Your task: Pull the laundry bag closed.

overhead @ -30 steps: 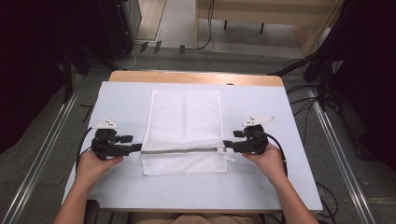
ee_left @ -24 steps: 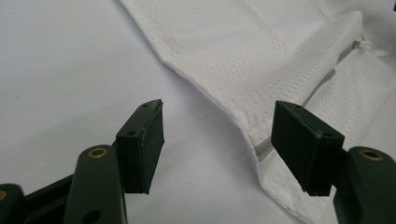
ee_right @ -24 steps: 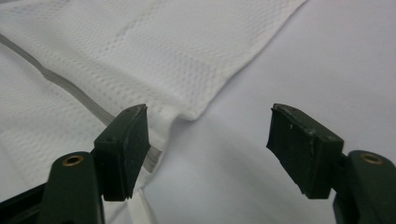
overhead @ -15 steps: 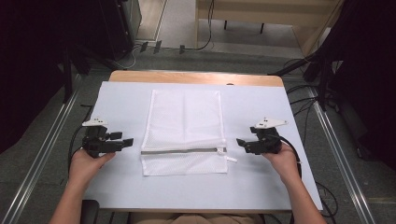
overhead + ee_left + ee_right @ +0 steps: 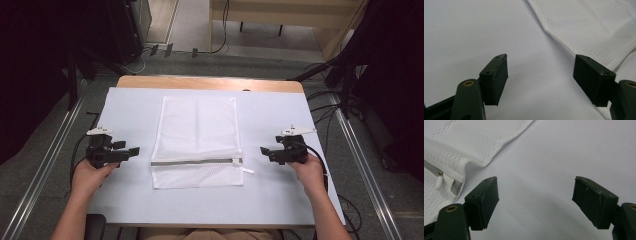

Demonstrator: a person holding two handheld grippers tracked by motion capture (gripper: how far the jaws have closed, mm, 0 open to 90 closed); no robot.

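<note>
Near edge first: two hands low on the bench [image 5: 280, 200], one claw each, both pointing inward at a flat white mesh bag [image 5: 197, 130] between them.

Left claw [image 5: 134, 150]: jaws wide, just been opening, nothing between the pads [image 5: 499, 75], bare bench under them. Bag lying to that claw's inner side, close but apart; bag edge [image 5: 554, 37] running slantwise past the far pad in the left gripper view.

Right claw [image 5: 263, 150]: jaws wide too, just been opening, nothing held. Bag to its inner side, likewise close but clear of the pads [image 5: 486, 197]. Zip pull [image 5: 439, 181] and the grey zip end showing at the edge of the right gripper view, ahead and off to one side of the jaws.

Between the claws: zip [image 5: 196, 161] running crosswise, roughly along the line joining the two claws, pull [image 5: 247, 170] at the end toward the right claw. Hence right claw nearer the pull, left claw nearer the closed end.

Farther out: bag's long axis running away from the person, toward the bench's far edge, square to the zip. Short strip of bag on the near side of the zip, the larger part beyond it.

Likely hinge of any coming move: a straight inward reach along the zip line from either side, the right for the pull, the left for steadying the opposite corner.
</note>
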